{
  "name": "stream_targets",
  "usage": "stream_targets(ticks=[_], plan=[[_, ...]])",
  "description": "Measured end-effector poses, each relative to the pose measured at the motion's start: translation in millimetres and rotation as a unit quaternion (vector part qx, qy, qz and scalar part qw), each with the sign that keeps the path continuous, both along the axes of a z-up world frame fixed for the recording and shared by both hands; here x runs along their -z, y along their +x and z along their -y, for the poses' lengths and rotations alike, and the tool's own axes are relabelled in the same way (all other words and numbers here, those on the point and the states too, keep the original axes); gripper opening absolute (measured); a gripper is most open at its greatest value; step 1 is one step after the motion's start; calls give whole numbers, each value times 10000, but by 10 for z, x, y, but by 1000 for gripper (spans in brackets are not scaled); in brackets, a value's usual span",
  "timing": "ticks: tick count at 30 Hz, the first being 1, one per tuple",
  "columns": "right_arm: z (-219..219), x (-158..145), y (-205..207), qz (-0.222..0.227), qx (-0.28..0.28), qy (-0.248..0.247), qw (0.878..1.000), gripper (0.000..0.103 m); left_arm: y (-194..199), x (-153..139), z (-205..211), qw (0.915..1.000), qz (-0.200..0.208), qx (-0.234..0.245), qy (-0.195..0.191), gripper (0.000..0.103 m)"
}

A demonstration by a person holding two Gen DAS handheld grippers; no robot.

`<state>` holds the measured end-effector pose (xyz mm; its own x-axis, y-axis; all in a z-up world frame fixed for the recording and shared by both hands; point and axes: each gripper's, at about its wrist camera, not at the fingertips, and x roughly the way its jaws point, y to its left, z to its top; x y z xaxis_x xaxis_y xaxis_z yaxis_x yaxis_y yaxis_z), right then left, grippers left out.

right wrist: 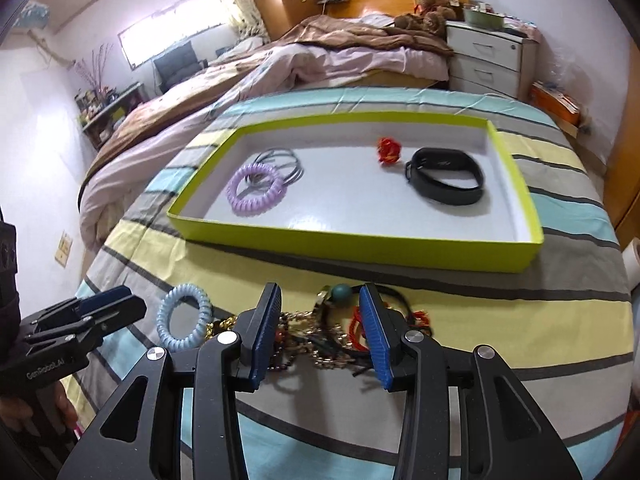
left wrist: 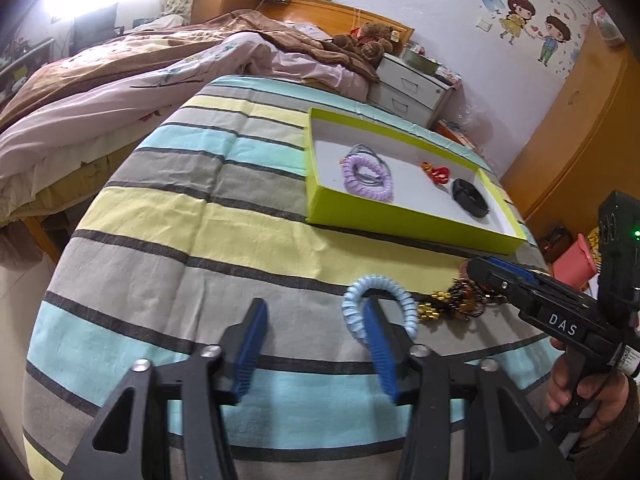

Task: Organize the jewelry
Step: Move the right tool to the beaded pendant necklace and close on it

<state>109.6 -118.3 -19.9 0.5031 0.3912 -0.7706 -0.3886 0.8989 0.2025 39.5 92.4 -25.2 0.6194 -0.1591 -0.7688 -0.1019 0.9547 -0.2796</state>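
Right gripper (right wrist: 320, 334) is seen with jaws apart over a tangled jewelry pile (right wrist: 320, 344); contact can't be told. Blue coil bracelet (right wrist: 185, 317) lies left, beside left gripper (right wrist: 106, 306). Green tray (right wrist: 352, 236) holds purple coil (right wrist: 256, 189), black band (right wrist: 446, 175), red piece (right wrist: 389, 149).

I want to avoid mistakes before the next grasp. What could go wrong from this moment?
1. The jewelry pile is tangled, so the open right gripper may lift several chains together.
2. One finger of the open left gripper sits inside the blue coil band; closing may push it aside instead of gripping it.
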Motion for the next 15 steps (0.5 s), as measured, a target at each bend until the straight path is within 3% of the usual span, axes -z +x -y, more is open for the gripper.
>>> stream_targets(ticks=[1,4,9,15], plan=[[-3,10,2,-18,15,-34,10000,42,-1,16,-17,10000,-16,-20,-10,62],[-35,30,5,-37,48,-122,9999,39,-5,42,-44,9999,-26,35,-120,62],[-99,53,20,-47,-21,-235,9997,27,-16,40,-24,9998,-29,148,-104,62],[-163,76,68,-101,-43,-417,9991,26,-21,42,-4,9997,-46,207,-85,62]])
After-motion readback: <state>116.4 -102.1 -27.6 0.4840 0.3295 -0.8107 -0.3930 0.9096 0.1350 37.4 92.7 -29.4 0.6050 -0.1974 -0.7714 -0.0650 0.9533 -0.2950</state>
